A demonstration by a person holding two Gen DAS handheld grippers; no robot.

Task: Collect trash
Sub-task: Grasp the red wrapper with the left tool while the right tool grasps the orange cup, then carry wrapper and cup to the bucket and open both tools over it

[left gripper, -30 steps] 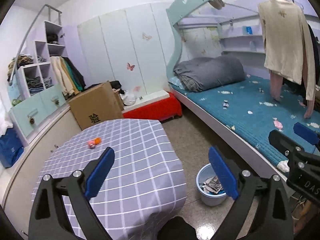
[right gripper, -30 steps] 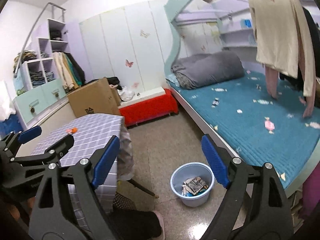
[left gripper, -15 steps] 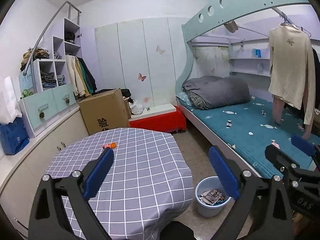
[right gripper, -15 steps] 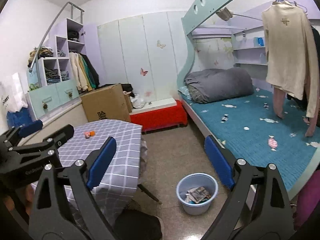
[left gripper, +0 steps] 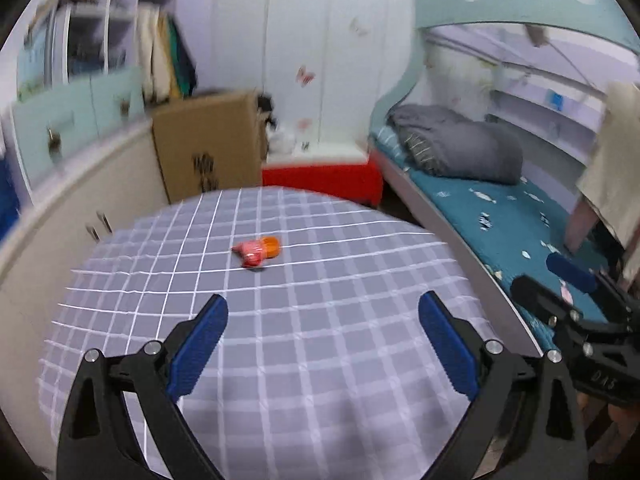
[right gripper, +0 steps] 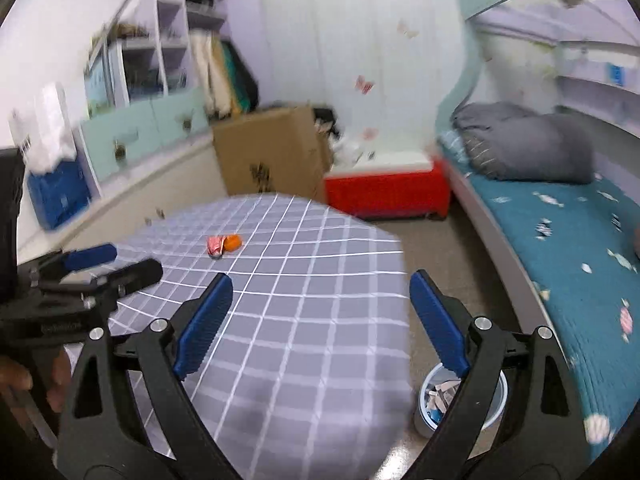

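Black claw point(left gripper: 323, 320) frames, blue pads point(left gripper: 198, 344), silver screws.

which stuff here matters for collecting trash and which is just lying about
For the job:
- red and orange wrapper on the table
- blue bin on the floor
- left tongs, right tongs, both open

Just lying about:
- cardboard box
- grey duvet
- red chest

both black two-finger grippers with blue pads hover above the grey checked tablecloth point(left gripper: 320, 360), jaws spread wide and empty: left gripper point(left gripper: 323, 312), right gripper point(right gripper: 321, 292) beside it, a hand point(right gripper: 24, 384) gripping the left handle.
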